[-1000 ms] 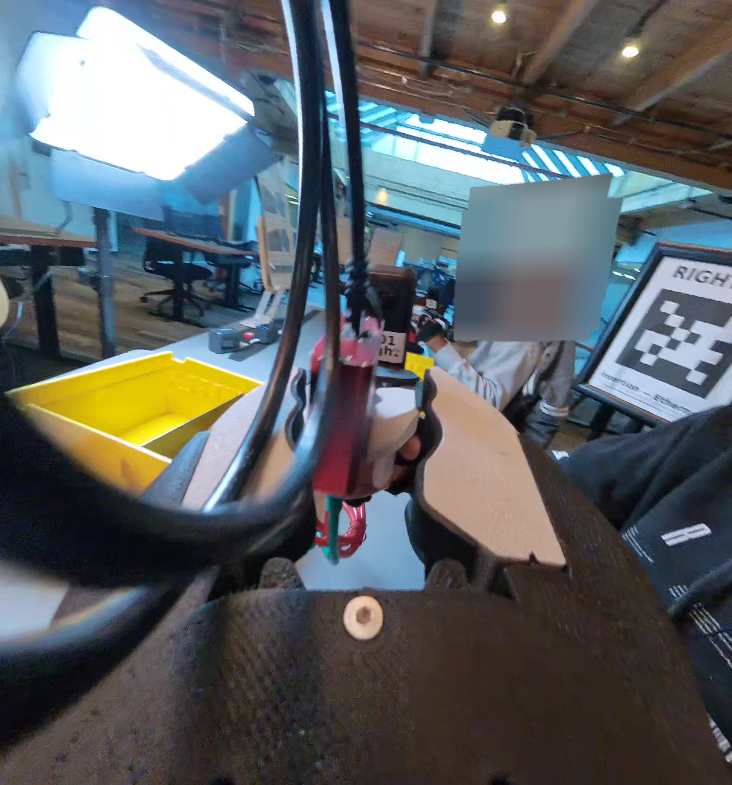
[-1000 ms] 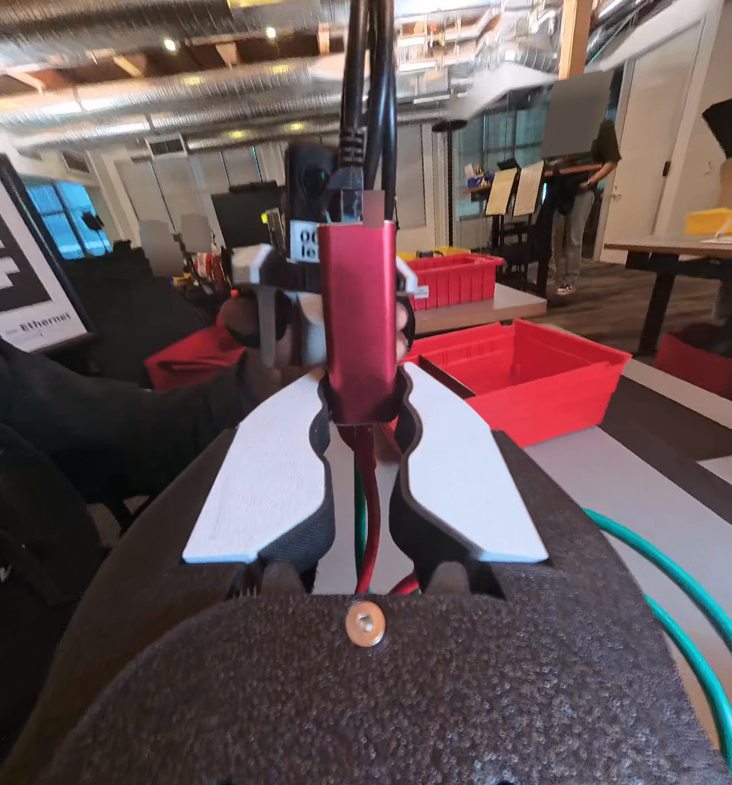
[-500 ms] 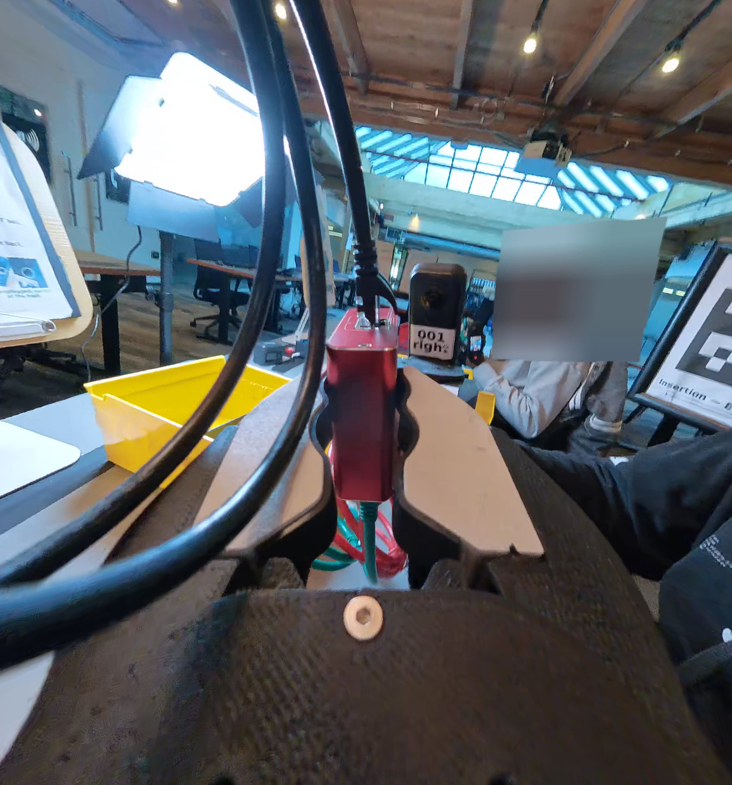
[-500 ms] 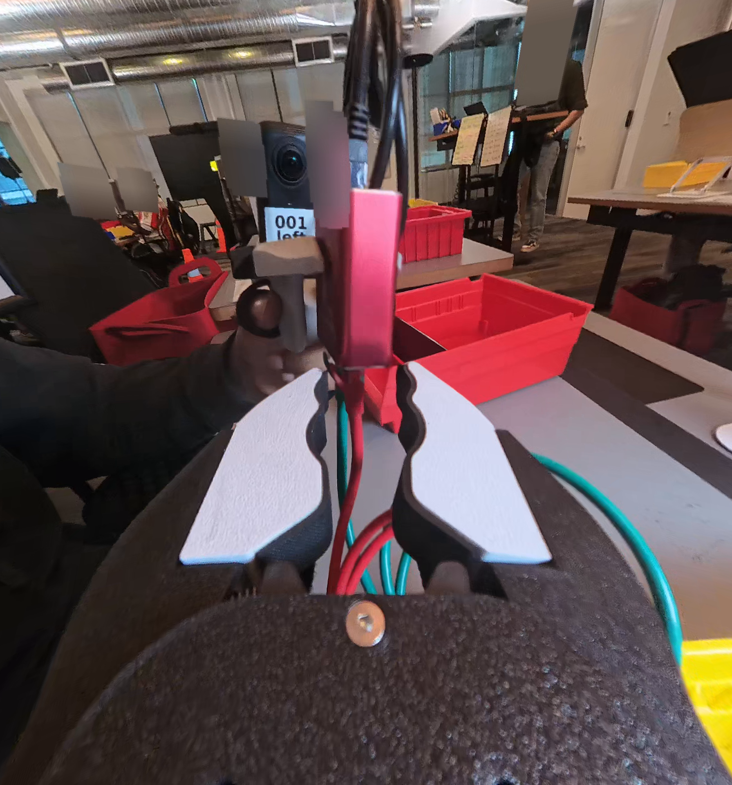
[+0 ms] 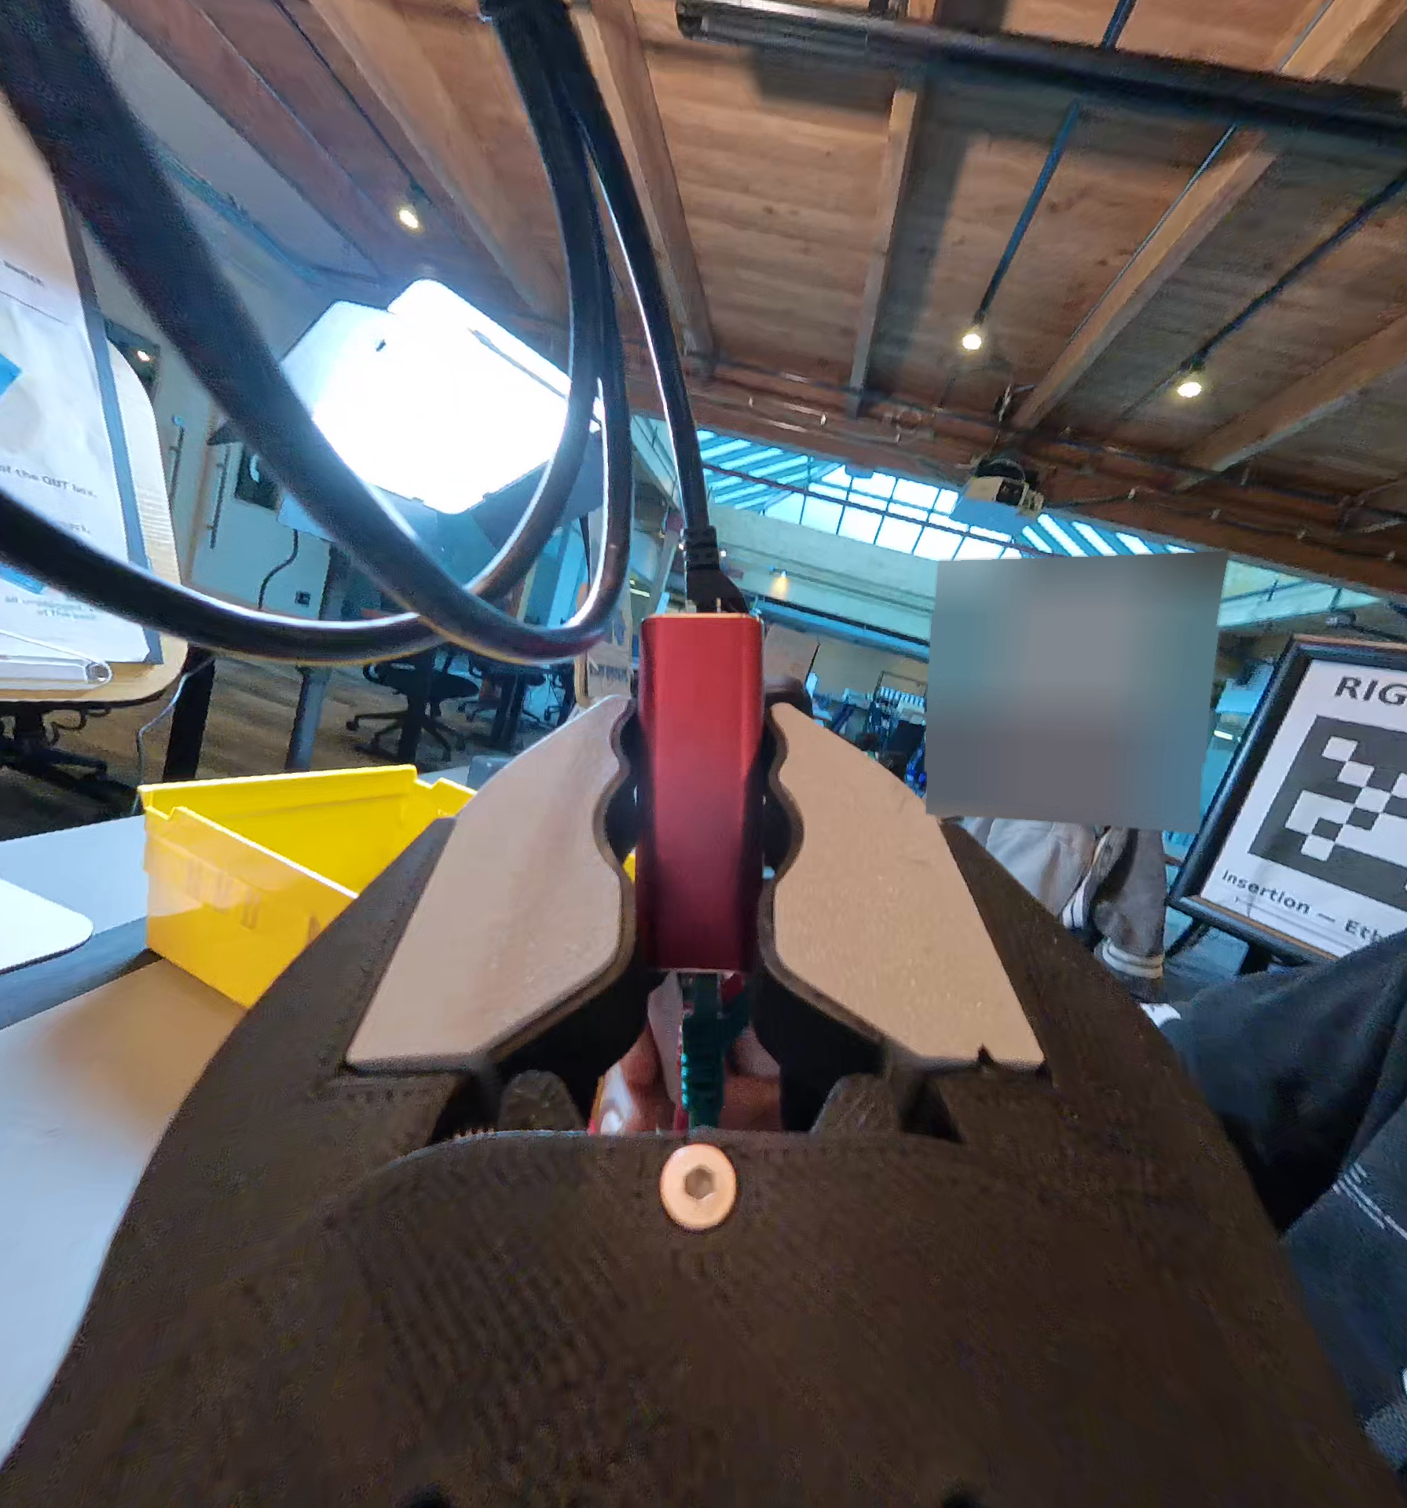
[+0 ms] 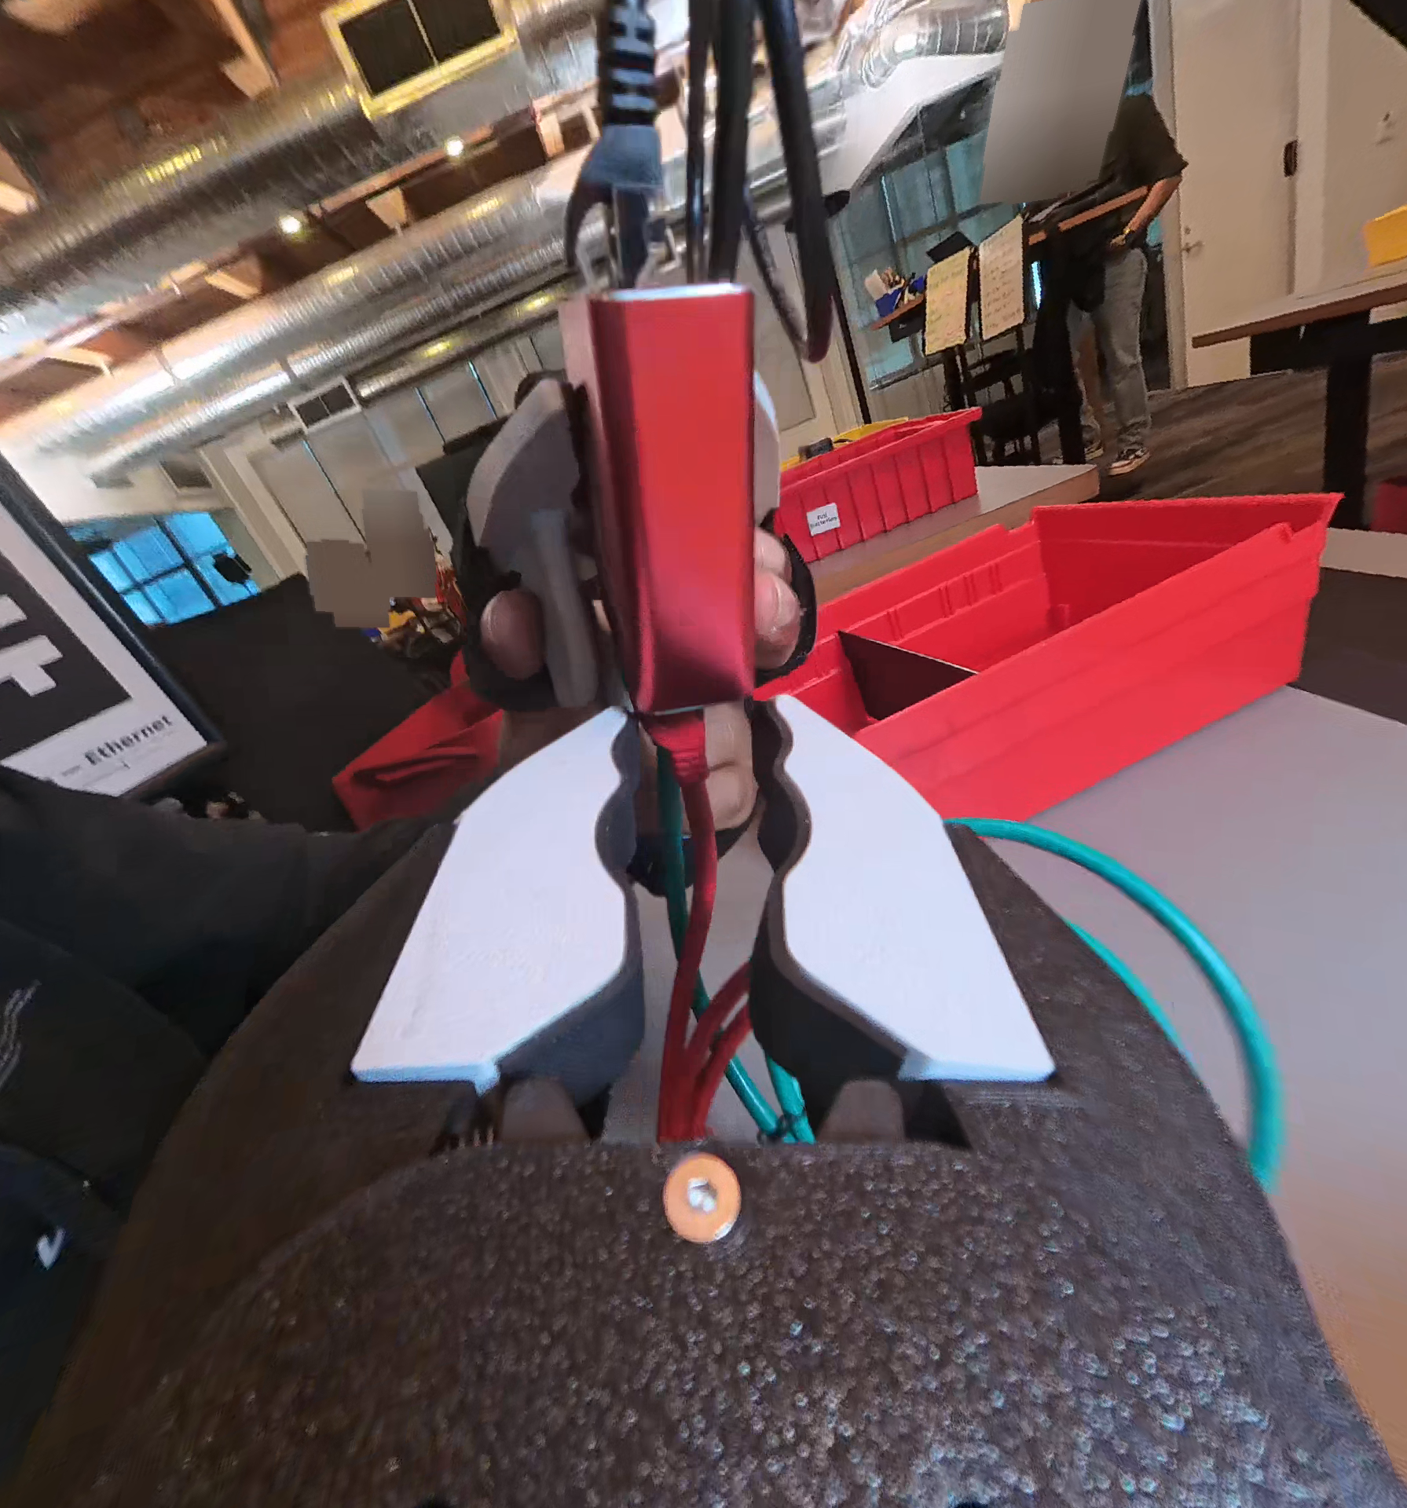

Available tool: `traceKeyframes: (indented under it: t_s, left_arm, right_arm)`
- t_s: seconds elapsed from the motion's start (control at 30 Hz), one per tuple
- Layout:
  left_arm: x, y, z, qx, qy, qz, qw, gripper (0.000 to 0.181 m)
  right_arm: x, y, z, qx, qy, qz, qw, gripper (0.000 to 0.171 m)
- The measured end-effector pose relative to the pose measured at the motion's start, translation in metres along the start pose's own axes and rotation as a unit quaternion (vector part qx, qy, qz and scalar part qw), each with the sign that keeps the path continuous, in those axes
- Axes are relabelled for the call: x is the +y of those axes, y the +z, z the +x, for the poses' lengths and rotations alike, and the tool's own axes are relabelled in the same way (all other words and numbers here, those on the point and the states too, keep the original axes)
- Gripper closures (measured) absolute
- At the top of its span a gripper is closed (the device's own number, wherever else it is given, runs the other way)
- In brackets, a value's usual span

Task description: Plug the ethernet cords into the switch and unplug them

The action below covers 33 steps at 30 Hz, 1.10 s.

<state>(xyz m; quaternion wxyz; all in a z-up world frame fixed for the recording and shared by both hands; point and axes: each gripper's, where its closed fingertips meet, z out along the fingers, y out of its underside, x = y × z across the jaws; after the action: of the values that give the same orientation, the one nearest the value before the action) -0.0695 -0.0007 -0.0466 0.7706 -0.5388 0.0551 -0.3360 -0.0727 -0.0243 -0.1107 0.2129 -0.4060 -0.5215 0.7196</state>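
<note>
My left gripper is shut on the red switch and holds it upright above the table. A black cable is plugged into the switch's top and loops off to the upper left. A green cord enters its bottom end. In the right wrist view the switch stands just beyond my right gripper, clamped by the left gripper's grey fingers. My right gripper is open. A red cord, plugged into the switch's bottom, and the green cord hang down between its fingers.
A yellow bin stands on the grey table to the left. A red bin stands on the table to the right. Framed marker signs stand behind. A person stands far off. Left tips to right tips: about 7 cm.
My right gripper let go of the switch, opened and drew back below it. My left gripper closed on the switch and tilted upward with it.
</note>
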Motion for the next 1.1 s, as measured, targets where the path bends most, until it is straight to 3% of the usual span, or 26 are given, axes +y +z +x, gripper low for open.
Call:
traceKeyframes:
  t_s: [0.27,0.43,0.53,1.1]
  left_arm:
    - [-0.002,-0.002,0.000,0.002,0.001,0.019,1.000,0.155]
    - [0.020,-0.005,0.001,0.030,0.002,-0.098,0.995,0.143]
    - [0.032,-0.009,-0.004,0.009,0.040,-0.134,0.990,0.153]
    - [0.034,-0.012,0.001,-0.029,0.182,-0.103,0.977,0.154]
  right_arm:
    - [-0.010,-0.004,-0.006,-0.008,-0.006,0.027,1.000,0.155]
    - [0.001,-0.013,0.004,0.036,-0.076,-0.068,0.994,0.156]
    - [0.006,-0.015,0.005,0.045,-0.087,-0.096,0.991,0.156]
    - [0.018,-0.011,0.015,0.056,-0.037,-0.130,0.989,0.155]
